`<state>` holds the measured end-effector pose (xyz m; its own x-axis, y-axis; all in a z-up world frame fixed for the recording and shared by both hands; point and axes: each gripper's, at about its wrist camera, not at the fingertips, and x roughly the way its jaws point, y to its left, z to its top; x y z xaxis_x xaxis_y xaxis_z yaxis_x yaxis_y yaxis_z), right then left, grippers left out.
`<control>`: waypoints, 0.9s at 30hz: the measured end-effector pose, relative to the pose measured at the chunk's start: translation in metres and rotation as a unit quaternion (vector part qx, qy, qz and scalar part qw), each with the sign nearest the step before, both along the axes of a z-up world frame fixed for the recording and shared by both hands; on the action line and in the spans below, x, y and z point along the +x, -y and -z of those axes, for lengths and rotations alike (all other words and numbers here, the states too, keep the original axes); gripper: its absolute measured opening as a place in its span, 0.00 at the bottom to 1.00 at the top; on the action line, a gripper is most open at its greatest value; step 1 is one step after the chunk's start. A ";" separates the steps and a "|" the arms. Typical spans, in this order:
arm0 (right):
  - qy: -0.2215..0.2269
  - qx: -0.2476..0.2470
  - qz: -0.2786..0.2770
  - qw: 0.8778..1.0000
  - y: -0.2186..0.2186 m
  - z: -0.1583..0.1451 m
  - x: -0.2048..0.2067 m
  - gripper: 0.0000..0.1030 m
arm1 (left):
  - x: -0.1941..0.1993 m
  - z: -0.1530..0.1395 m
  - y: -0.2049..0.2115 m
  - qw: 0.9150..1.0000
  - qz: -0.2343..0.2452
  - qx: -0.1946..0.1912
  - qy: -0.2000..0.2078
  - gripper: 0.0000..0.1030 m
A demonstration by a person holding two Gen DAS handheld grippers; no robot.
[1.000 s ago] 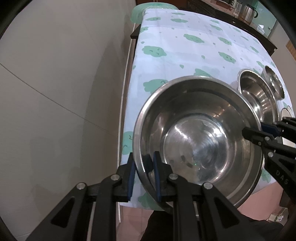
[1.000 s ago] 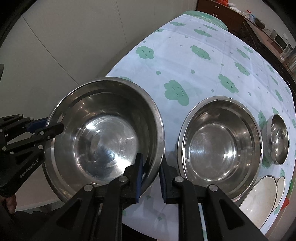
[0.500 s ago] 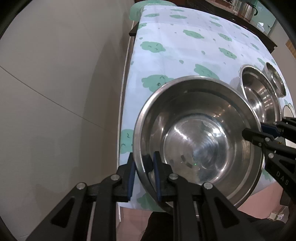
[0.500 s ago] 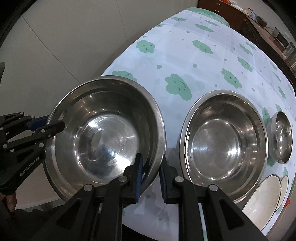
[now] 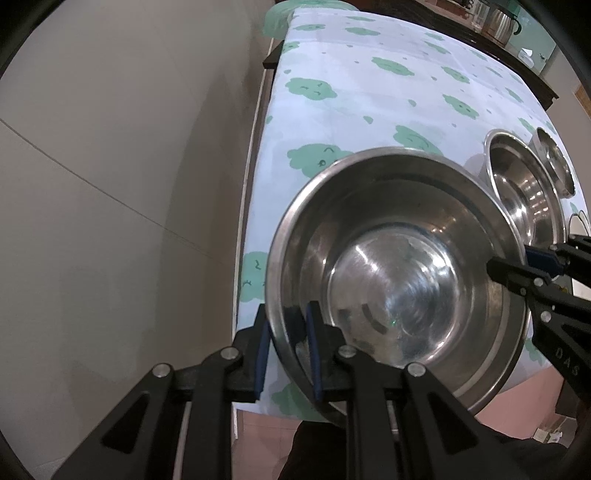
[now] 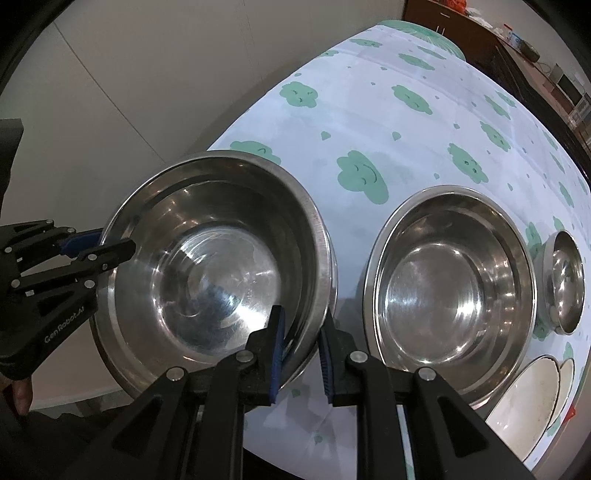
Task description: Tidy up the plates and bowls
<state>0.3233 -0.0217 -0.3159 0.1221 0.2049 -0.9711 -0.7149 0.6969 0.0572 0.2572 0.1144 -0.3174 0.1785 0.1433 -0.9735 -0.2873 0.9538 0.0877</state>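
Both grippers hold one large steel bowl (image 5: 399, 280) by opposite sides of its rim, above the near corner of the table; it also shows in the right wrist view (image 6: 218, 273). My left gripper (image 5: 286, 328) is shut on its near rim. My right gripper (image 6: 301, 332) is shut on the other side. A second large steel bowl (image 6: 448, 295) stands on the cloth to the right, with a small steel bowl (image 6: 563, 284) beyond it. White plates (image 6: 524, 398) lie at the lower right.
The table carries a white cloth with green cloud prints (image 6: 424, 122). A pale tiled floor (image 5: 110, 184) lies left of the table edge. A dark sideboard with a kettle (image 5: 504, 22) stands behind the table.
The held bowl has moved forward over the table corner and closer to the second large bowl. Both grips are unchanged.
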 end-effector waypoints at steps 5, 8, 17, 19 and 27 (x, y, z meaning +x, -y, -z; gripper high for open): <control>0.006 0.000 -0.006 1.000 -0.001 -0.001 -0.002 0.20 | 0.000 0.000 -0.001 1.000 -0.004 0.001 0.000 0.16; 0.008 -0.001 -0.010 1.000 0.000 -0.001 -0.003 0.20 | 0.000 0.001 0.000 1.000 -0.004 0.003 -0.001 0.16; 0.004 0.004 -0.009 1.000 0.000 -0.001 -0.003 0.21 | 0.001 0.001 0.000 1.000 -0.005 0.003 -0.004 0.18; 0.002 0.006 -0.008 1.000 0.000 -0.001 -0.002 0.21 | 0.001 0.001 0.001 1.000 -0.004 0.009 -0.006 0.19; -0.002 0.013 -0.004 1.000 0.002 -0.001 0.000 0.34 | 0.002 -0.001 0.005 1.000 0.009 0.007 -0.001 0.19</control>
<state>0.3229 -0.0235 -0.3153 0.1160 0.2315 -0.9659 -0.7195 0.6900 0.0790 0.2596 0.1096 -0.3162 0.1801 0.1526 -0.9717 -0.2694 0.9578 0.1005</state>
